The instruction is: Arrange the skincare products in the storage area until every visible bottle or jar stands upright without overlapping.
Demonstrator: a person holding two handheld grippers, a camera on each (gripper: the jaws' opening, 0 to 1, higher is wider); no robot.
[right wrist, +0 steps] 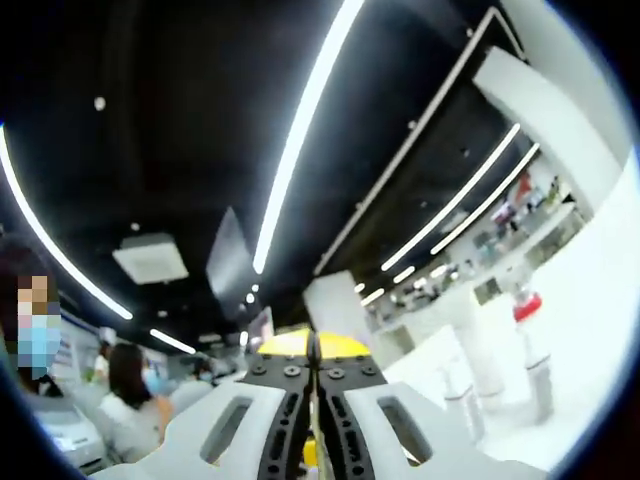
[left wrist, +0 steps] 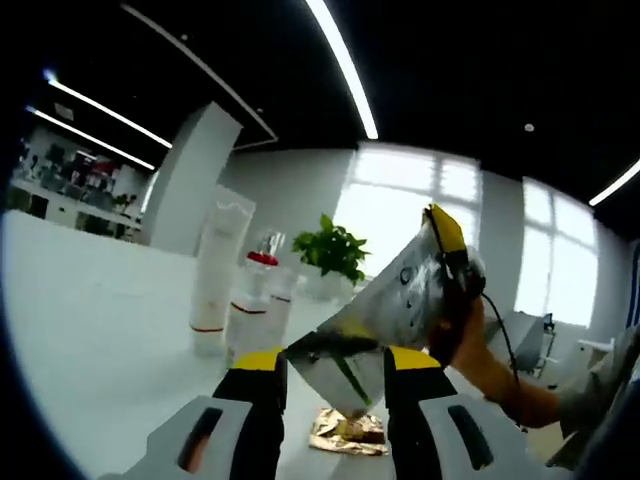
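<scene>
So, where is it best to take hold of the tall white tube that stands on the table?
Grip the tall white tube at its middle, coming level from the open table side. It stands upright, widening upward, and small bottles crowd its other side.

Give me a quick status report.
Left gripper and right gripper both shut on silvery foil sachet. White tube, red-capped clear bottles upright. Crumpled gold wrapper underneath.

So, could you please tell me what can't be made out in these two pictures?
- Left gripper view: the silvery sachet has its lower edge hidden between the left gripper jaws; its print is blurred.
- Left gripper view: the gold wrapper on the table is partly hidden by the jaws.
- Right gripper view: whether the right gripper pinches anything; the bottles are tiny.
</scene>
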